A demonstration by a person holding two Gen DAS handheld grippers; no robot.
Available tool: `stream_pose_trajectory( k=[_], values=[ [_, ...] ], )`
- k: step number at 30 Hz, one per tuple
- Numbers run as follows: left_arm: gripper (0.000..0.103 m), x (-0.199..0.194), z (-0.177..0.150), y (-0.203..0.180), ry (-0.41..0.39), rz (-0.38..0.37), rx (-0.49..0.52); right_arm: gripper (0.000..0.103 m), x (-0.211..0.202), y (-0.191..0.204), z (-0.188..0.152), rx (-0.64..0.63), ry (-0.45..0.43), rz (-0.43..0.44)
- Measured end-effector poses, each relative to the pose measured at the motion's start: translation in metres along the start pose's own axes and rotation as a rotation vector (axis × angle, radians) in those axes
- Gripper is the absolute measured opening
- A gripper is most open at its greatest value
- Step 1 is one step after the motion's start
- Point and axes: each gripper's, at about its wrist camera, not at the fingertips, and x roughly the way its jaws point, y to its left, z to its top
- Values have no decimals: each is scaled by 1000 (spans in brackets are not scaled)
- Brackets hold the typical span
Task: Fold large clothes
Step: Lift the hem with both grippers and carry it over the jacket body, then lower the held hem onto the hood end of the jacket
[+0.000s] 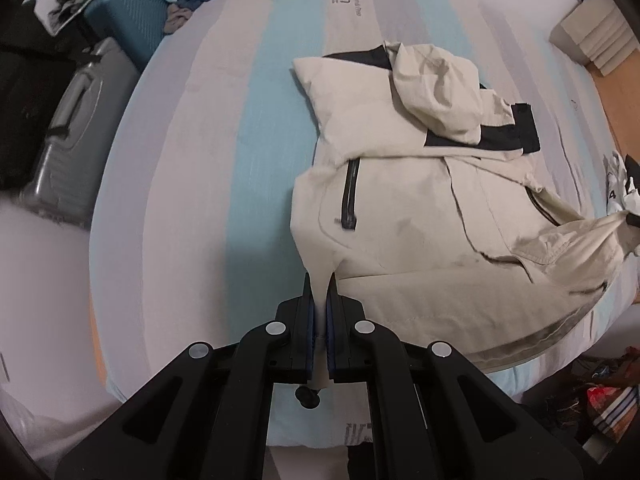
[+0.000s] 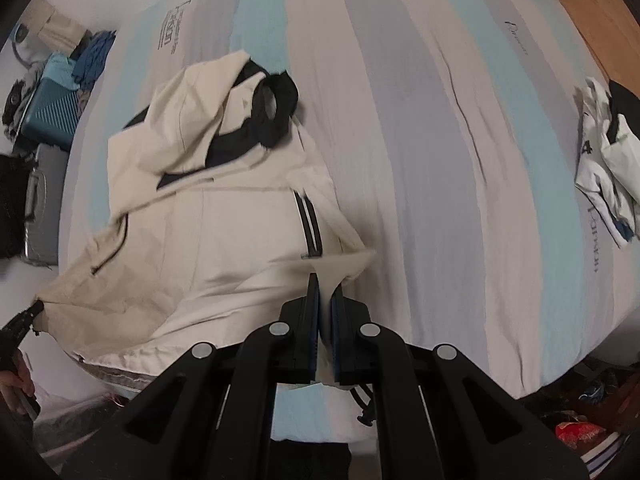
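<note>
Both the left gripper (image 1: pixel 320 284) and right gripper (image 2: pixel 325 286) pinch the cream, black-trimmed hooded fabric jacket's (image 1: pixel 408 208) hem corners; sleeves look tucked, lengthwise fold remains.

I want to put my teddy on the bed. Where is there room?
Room: the wide striped sheet between the beige jacket and the white clothes, and the strip between the jacket and the suitcases. Crowded: the near edge, where both grippers, left and right, pinch the jacket's corners.
</note>
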Motion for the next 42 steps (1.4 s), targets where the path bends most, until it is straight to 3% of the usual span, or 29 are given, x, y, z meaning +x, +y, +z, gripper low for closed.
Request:
stream_pose_trajectory(
  k=[7,25,36,42],
  values=[
    [3,15,45,3,66,-33,-5,4,15,9,44,-35,27,-1],
    [3,44,150,16,132,-36,-44,4,42,17,148,-32,86,41],
    [3,87,232,13,92,12,13,4,86,37,226,-78,53,12],
    [3,115,266,17,64,-6,-21,3,122,42,256,-74,44,-28]
  ],
)
